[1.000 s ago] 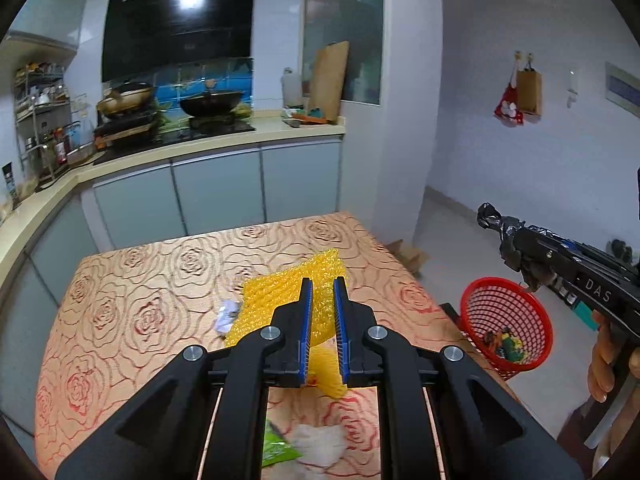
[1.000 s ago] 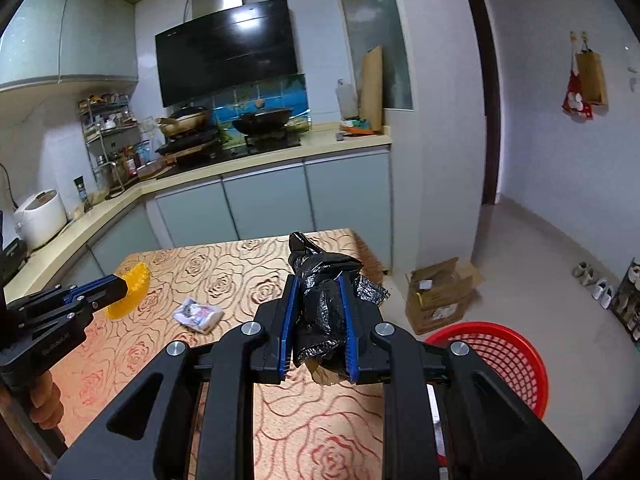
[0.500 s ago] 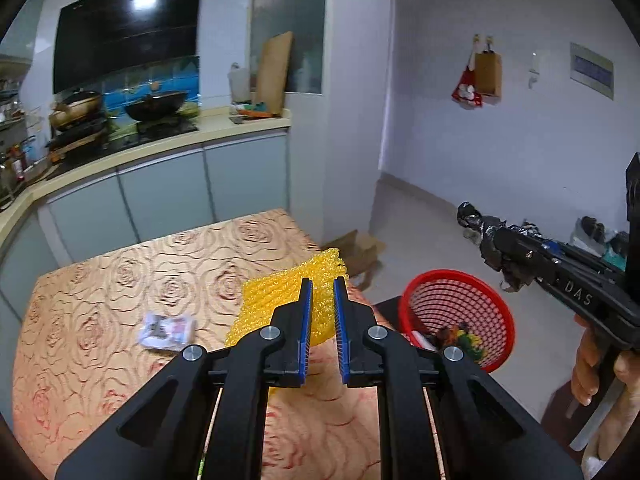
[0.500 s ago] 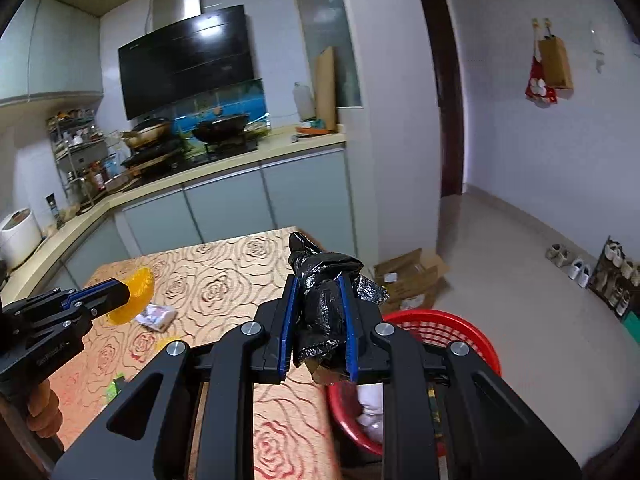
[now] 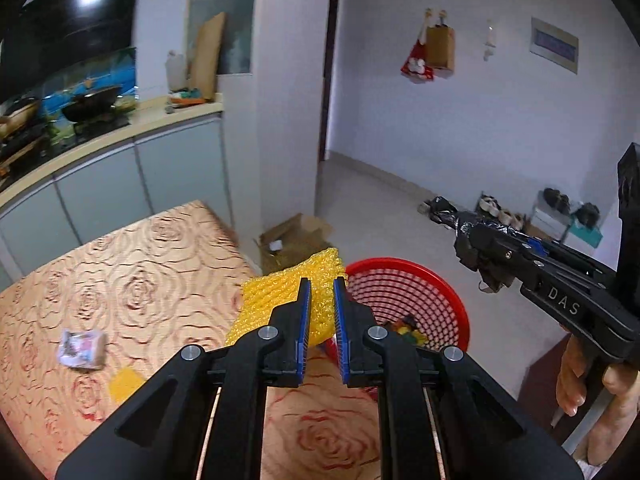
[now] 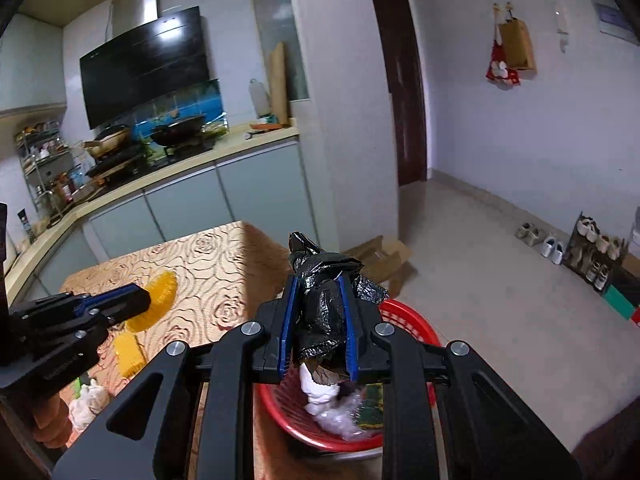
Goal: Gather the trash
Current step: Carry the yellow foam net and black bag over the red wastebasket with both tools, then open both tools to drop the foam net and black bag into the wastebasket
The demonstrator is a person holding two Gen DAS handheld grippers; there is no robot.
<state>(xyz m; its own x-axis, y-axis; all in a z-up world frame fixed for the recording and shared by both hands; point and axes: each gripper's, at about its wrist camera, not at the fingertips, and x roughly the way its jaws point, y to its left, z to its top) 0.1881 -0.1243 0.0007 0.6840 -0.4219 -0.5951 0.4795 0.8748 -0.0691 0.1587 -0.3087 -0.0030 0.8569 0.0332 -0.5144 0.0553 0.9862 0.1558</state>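
Observation:
My left gripper [image 5: 319, 286] is shut on a sheet of yellow bubble wrap [image 5: 276, 300], held over the table's right edge beside the red basket [image 5: 436, 300]. My right gripper [image 6: 319, 282] is shut on a crumpled black plastic bag [image 6: 322, 312], right above the red basket [image 6: 420, 328] on the floor. The basket holds white and clear wrappers [image 6: 332, 408] and colourful scraps [image 5: 408, 326]. In the left wrist view the right gripper [image 5: 466, 236] with the black bag [image 5: 440, 208] hangs over the floor at the right. The right wrist view has the left gripper [image 6: 146, 298] at its left, with the yellow wrap [image 6: 158, 300].
The table [image 5: 132, 264] has a rose-patterned cloth; a small printed packet [image 5: 82, 348] and a yellow scrap [image 5: 126, 386] lie on it. A crumpled white wrapper [image 6: 90, 400] lies near its front edge. An open cardboard box [image 5: 292, 236] stands on the floor behind the basket. Shoes [image 6: 552, 246] line the far wall.
Both grippers have swung right, away from the table's middle toward the red basket, each still gripping its load. The basket now lies directly under the right gripper.

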